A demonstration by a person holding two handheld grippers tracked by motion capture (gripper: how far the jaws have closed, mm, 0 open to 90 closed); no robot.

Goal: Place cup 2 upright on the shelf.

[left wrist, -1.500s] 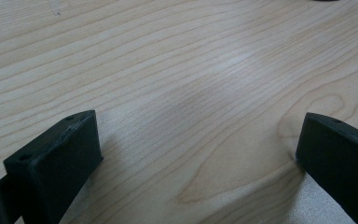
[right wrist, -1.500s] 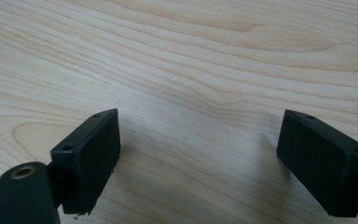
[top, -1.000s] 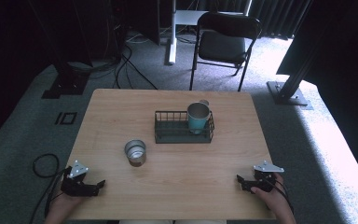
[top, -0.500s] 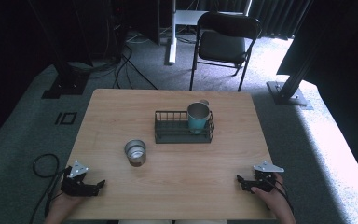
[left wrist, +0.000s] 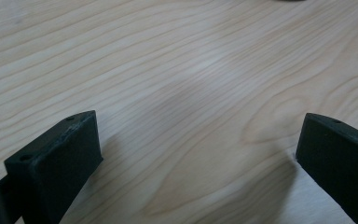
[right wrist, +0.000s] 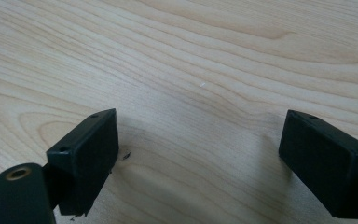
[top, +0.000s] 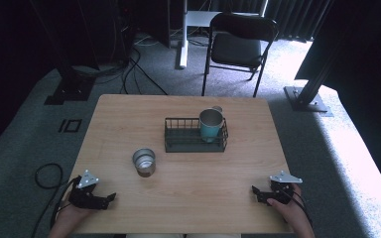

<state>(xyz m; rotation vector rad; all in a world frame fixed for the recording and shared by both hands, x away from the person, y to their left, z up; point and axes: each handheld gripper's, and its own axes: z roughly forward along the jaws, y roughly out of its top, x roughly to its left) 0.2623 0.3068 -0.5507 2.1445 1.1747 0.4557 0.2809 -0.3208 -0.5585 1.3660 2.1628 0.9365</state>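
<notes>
Wooden desk (top: 188, 198) looks just as it did a second ago, both the left gripper (top: 110, 197) and right gripper (top: 254, 190) resting wide and empty near the front corners, so nothing has begun.

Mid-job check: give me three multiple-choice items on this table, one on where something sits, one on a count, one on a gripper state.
1. Where is the teal cup?
A. inside the wire basket, at its right end
B. on the bare table by the left gripper
C. on the chair

2. How many cups show on the table?
A. one
B. two
C. four

3. How are the left gripper's jaws?
A. shut on a cup
B. shut, empty
C. open, empty

Key: 1 A, it stands within the basket's walls; 2 B, the teal cup and a metal cup; 3 C, bare wood lies between its jaws.
</notes>
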